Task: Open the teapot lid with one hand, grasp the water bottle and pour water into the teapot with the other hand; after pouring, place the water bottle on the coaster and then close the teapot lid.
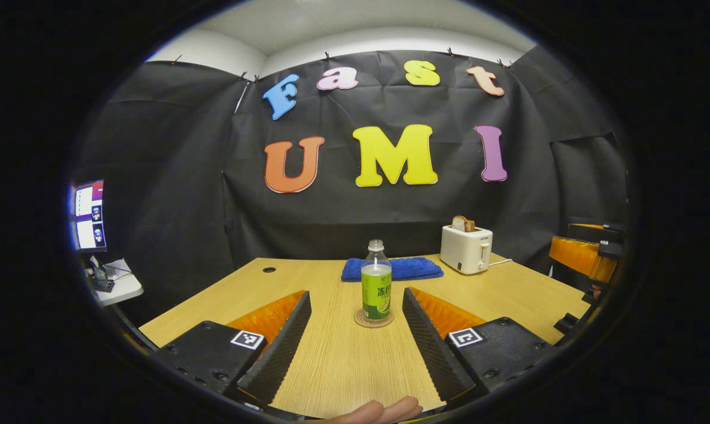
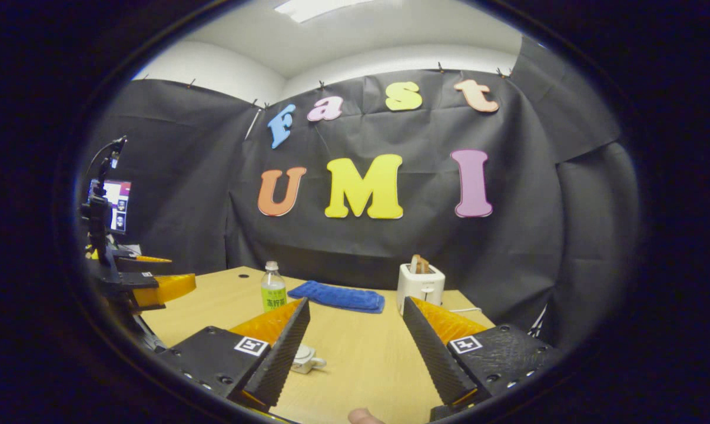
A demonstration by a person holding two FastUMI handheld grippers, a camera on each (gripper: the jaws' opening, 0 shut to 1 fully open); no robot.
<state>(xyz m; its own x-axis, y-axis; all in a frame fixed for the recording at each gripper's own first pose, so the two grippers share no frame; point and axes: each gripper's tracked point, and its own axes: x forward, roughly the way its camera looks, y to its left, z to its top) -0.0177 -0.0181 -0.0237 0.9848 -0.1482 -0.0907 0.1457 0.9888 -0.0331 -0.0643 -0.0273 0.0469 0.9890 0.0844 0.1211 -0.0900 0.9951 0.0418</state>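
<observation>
Left gripper view: the left claw (image 1: 355, 341) stands with fingers wide apart, holding nothing, above the wooden surface (image 1: 343, 365). The bottle (image 1: 376, 281) stands upright on the coaster (image 1: 373, 320), centred between the fingers but farther off, touching neither. Its cap is on. Behind it, at 12 o'clock, lies a blue towel (image 1: 391, 268); a toaster (image 1: 465, 248) holding bread stands at 1 o'clock from the bottle, near the far edge. Part of a hand (image 1: 378, 411) shows at 6 o'clock. The other gripper shows at 3 o'clock, at the surface's right edge.

Right gripper view: the right claw (image 2: 355, 347) is likewise spread apart and empty. The teapot (image 2: 304, 358) sits on the surface (image 2: 361, 359), just beside the claw's left finger at 7 o'clock, partly hidden by it; whether its lid is on cannot be told. The bottle (image 2: 273, 287) stands at 11 o'clock, well apart from the teapot, with the towel (image 2: 337, 296) and toaster (image 2: 420, 286) to its right.
</observation>
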